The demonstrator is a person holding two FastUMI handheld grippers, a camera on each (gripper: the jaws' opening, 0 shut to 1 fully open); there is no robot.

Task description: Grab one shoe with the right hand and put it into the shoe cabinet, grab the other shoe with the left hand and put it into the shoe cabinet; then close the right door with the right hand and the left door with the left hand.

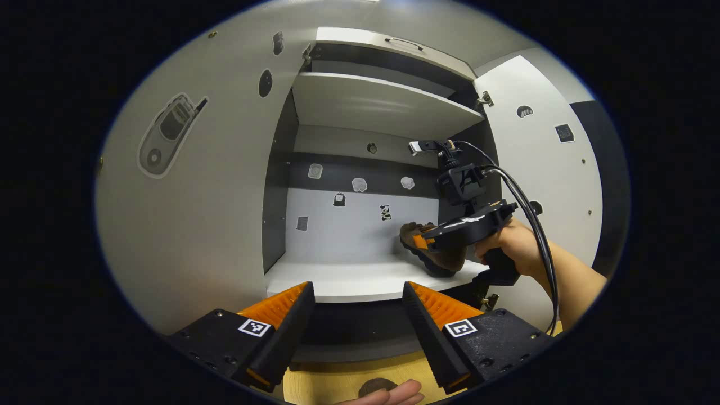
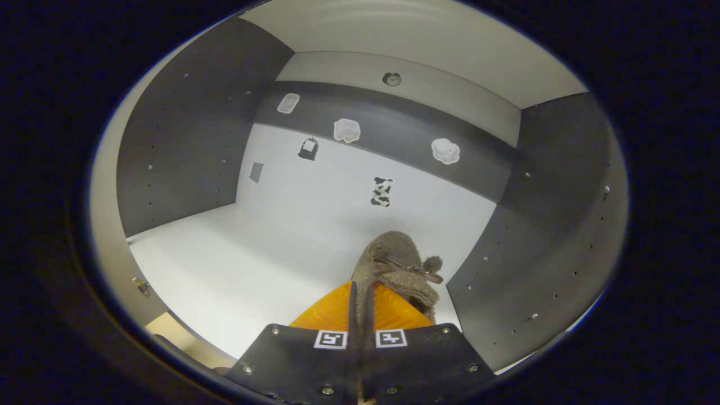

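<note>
Clamped on the brown shoe (image 2: 396,264), my right gripper (image 2: 360,304) sets it on the cabinet shelf (image 2: 225,264) at five o'clock; release seems next. My left gripper (image 1: 355,315) gapes empty.

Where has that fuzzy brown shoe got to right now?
The brown shoe sits on the lower shelf of the open cabinet, at its right end near the dark side wall, pinched in the right tool.
</note>
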